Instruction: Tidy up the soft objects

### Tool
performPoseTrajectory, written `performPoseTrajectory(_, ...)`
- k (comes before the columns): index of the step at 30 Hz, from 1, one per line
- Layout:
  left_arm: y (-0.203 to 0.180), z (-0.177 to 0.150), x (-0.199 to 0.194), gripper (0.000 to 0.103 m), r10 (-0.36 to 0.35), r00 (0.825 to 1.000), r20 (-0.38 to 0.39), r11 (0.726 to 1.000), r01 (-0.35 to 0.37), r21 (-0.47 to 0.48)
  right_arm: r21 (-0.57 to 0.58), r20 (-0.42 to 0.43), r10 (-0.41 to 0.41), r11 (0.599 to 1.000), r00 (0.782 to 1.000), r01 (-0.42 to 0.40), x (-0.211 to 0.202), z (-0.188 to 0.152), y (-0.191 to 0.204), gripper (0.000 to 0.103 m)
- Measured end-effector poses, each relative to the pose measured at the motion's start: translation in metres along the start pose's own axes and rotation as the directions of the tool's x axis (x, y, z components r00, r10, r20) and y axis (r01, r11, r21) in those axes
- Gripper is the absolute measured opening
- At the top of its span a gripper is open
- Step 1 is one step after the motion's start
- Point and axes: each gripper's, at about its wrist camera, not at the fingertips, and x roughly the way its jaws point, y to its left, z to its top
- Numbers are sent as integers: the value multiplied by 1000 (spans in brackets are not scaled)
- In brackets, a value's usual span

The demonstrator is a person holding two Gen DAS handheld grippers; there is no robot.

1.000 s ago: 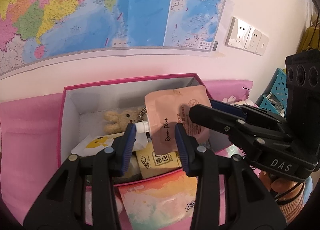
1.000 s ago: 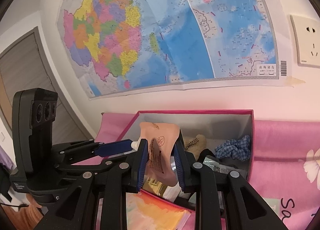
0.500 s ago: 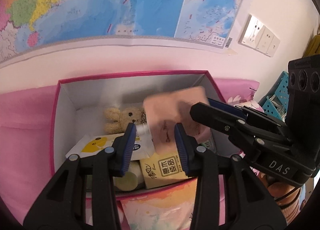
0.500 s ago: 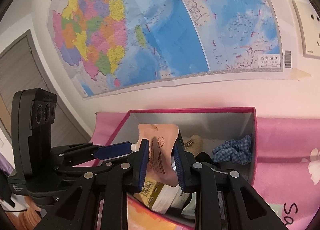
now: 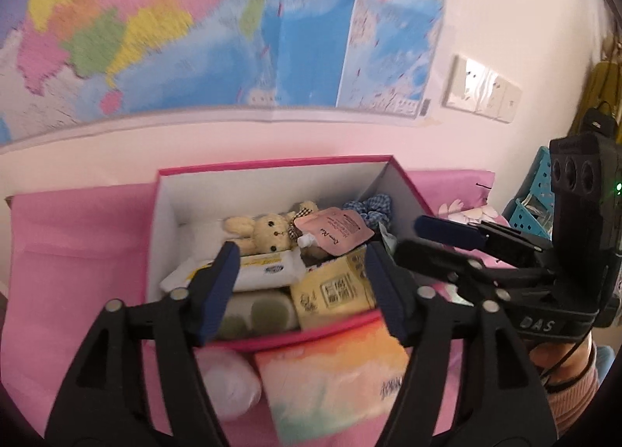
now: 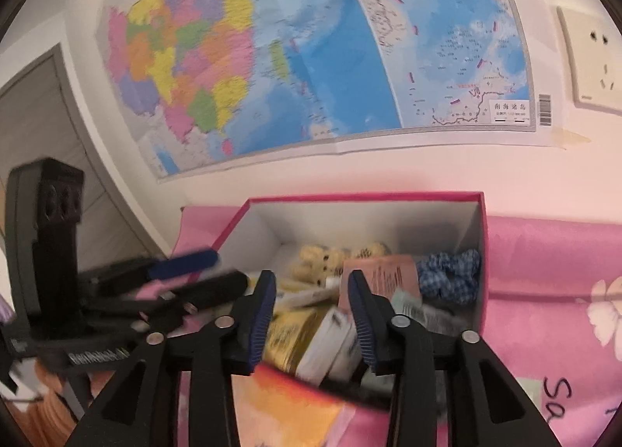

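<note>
- Left wrist: pink pouch (image 5: 334, 231) lies inside the box (image 5: 272, 175), ahead of the left gripper (image 5: 301, 272), whose empty jaws have just been opening; tissue pack (image 5: 334, 373) outside, beneath it, remains.
- Right wrist: right gripper (image 6: 311, 307), jaws likewise parting and empty; pouch just beyond.

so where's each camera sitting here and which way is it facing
Left wrist view: sits on the left gripper, looking forward and down into the pink box below the wall map; its own open fingers show, and the right gripper at right.
Right wrist view: sits on the right gripper, facing the same box from the other side; its open fingers show, and the left gripper at left.
Both views share the box, the plush bunny, the pink pouch and the map.
</note>
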Motion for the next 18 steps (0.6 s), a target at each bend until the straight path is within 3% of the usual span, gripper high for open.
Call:
performPoseTrajectory(1, 2, -5, -10, 84, 4, 1000, 21, 1000, -4, 1, -19, 7, -2, 1000, 1000, 2, -8, -7, 5, 61)
performPoseTrajectory(4, 9, -24, -35, 96, 17, 997, 73, 1000, -17, -3, -55, 38, -26, 998, 999, 28, -28, -24, 15, 77)
performPoseTrajectory(9, 16, -58, -58, 102, 73, 994, 78, 997, -71, -27, -89, 70, -89, 991, 994, 95, -55, -62, 28, 94)
performPoseTrajectory(12, 17, -79, -59, 102, 141, 989, 45, 989, -139, -50, -90, 56, -143, 985, 988, 147, -62, -85, 32, 100)
performPoseTrajectory(18, 13, -108, -63, 102, 193, 981, -11, 980, -193, -46, -85, 50, -194, 977, 980, 197, -73, -116, 45, 102)
